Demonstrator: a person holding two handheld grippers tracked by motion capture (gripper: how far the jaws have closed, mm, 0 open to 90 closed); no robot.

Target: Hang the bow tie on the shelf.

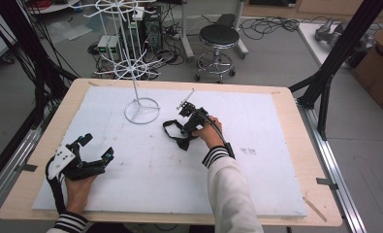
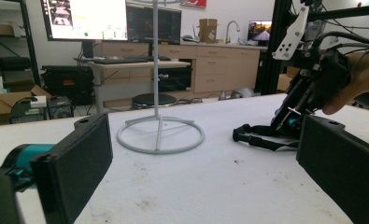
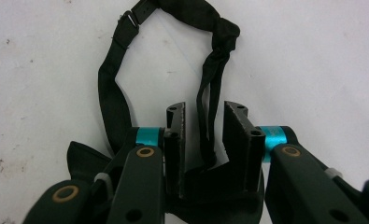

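A black bow tie with a looped strap (image 1: 171, 130) lies on the white board (image 1: 257, 184) near its middle. My right gripper (image 1: 185, 132) points down onto it. In the right gripper view the strap (image 3: 108, 98) curls away over the board. One thin band (image 3: 206, 116) of it runs between the jaws of my right gripper (image 3: 204, 114), with a gap on either side, so the pads do not press it. My left gripper (image 1: 98, 146) rests at the board's near left, jaws wide apart and nothing between them. From the left gripper view (image 2: 205, 154), the bow tie (image 2: 259, 138) lies under the right gripper (image 2: 289, 122).
A white wire stand (image 1: 142, 110) with a ring base and tall pole stands behind the bow tie, left of it; it also appears in the left gripper view (image 2: 159, 135). Beyond the table's far edge are a black stool (image 1: 219, 36) and cables on the floor.
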